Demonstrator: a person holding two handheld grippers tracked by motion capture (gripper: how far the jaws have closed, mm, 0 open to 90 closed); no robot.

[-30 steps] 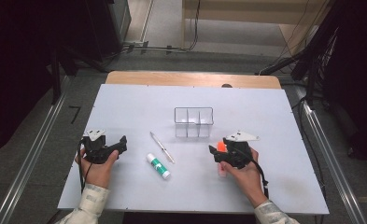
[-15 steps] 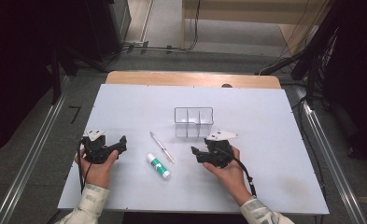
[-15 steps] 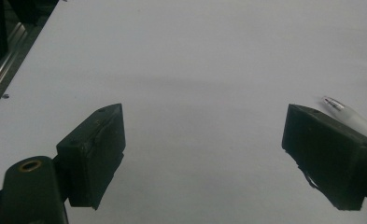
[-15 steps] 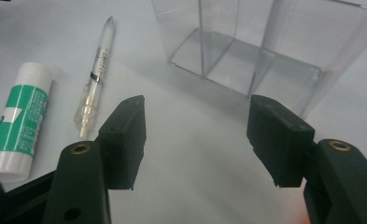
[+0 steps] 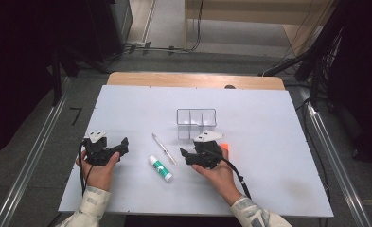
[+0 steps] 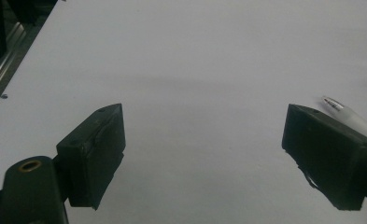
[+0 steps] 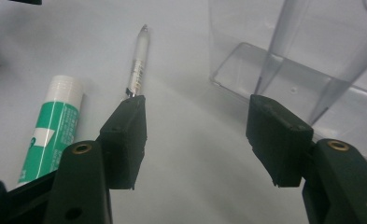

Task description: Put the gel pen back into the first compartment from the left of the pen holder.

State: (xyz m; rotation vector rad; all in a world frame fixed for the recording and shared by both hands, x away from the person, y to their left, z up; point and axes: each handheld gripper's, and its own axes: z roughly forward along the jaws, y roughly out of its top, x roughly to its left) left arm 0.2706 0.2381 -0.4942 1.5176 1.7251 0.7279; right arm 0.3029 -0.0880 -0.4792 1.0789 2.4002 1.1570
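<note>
On the white table lie a clear pen and a green and white glue stick, side by side at the middle. My right gripper sits just right of them, pointing left. In the right gripper view its jaws stand open over bare table, having just closed a little, with nothing between them. The pen lies past the left jaw and the glue stick further left. My left gripper rests at the left, open, with the pen's tip behind one jaw.
A clear three-compartment organizer stands behind the right gripper, close to its right jaw. A small orange object lies just right of the right gripper. A wooden strip borders the table's far edge.
The right gripper has slid left across the table, past the orange object, to the pen and glue stick. The left gripper has stayed put.
</note>
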